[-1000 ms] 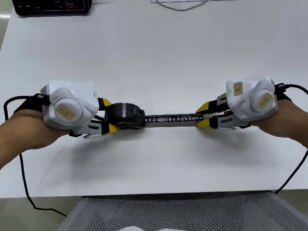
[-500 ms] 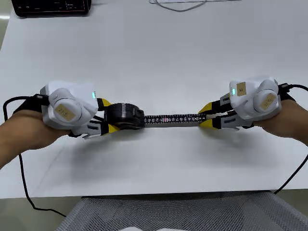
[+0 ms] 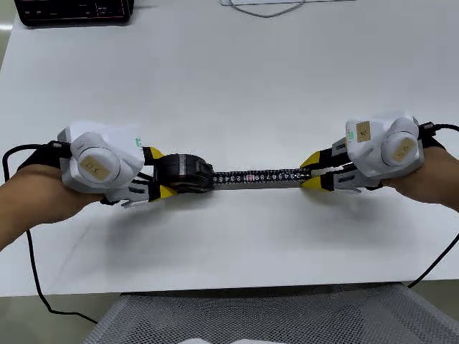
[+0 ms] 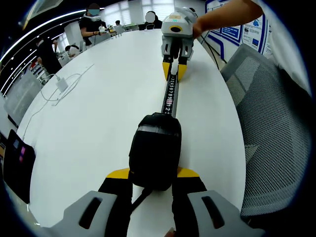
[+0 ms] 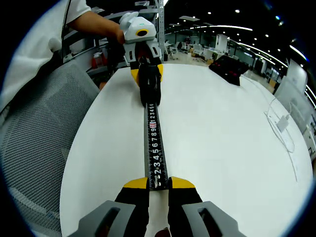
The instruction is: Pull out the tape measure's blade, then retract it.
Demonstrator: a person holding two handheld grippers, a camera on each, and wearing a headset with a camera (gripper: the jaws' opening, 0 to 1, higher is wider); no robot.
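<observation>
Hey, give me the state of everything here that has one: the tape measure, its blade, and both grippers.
tape measure case: gripped at its rear end
blade: partly pulled out, stretched straight between the grippers
left gripper: shut on the tape measure case
right gripper: shut on the blade's end

The left gripper (image 3: 163, 179) sits at nine o'clock in the head view, its yellow-tipped jaws pointing toward three o'clock and clamped on the tape measure (image 3: 185, 173). The right gripper (image 3: 312, 170) sits at three o'clock, jaws pointing toward nine and pinched on the blade (image 3: 262, 176). The left hand (image 3: 32, 197) and right hand (image 3: 430, 179) grasp them from behind, forearms entering from about eight and four o'clock.
</observation>
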